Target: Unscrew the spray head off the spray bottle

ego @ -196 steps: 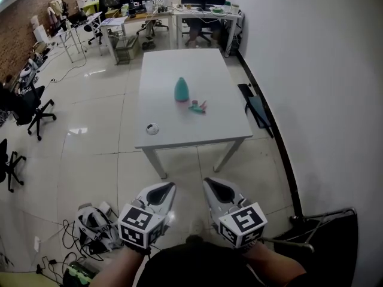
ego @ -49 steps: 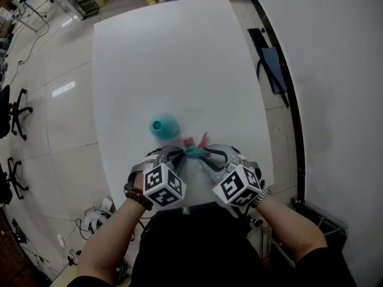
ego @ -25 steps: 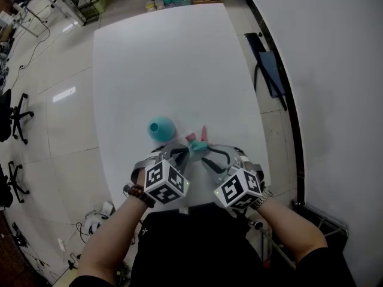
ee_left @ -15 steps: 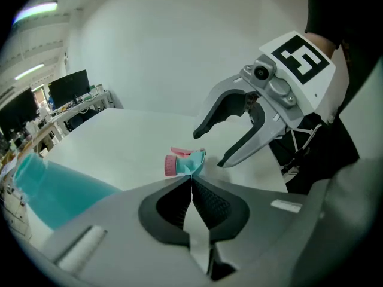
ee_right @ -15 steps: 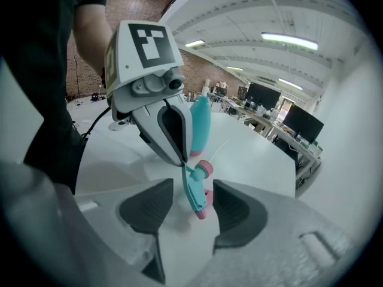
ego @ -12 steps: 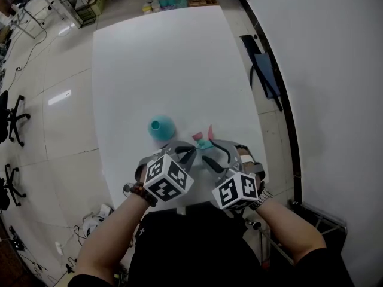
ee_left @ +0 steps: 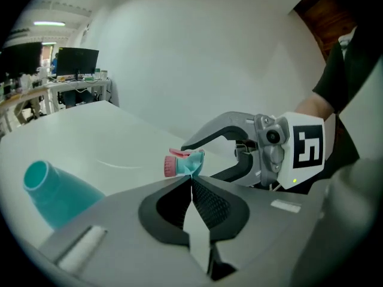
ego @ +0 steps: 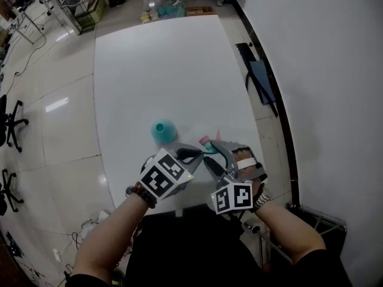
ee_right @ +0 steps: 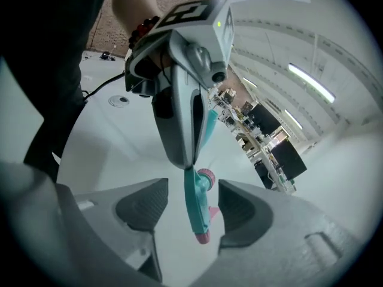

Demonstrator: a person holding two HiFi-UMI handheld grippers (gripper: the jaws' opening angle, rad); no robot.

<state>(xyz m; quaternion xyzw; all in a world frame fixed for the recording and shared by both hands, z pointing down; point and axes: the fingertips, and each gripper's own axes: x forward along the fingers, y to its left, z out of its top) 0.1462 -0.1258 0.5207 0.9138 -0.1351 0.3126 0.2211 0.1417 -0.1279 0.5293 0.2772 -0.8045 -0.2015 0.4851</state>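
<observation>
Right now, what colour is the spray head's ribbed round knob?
Pink knob on teal spray head; best in left gripper view.

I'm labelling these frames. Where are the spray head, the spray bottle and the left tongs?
spray head (ee_right: 195, 203): right gripper view, its teal body.
spray bottle (ego: 165, 134): head view, its teal shoulder.
left tongs (ee_left: 191, 177): left gripper view, where the tips meet.

The teal plastic spray head (ee_left: 188, 162) had a pink nozzle and trigger. The rounded plastic bottle (ego: 163, 130) was teal and the flat bench (ego: 167, 64) white. The left gripper (ee_left: 191, 178) and right gripper (ee_right: 192, 189) were grey, with black-and-white patterned cubes.
</observation>
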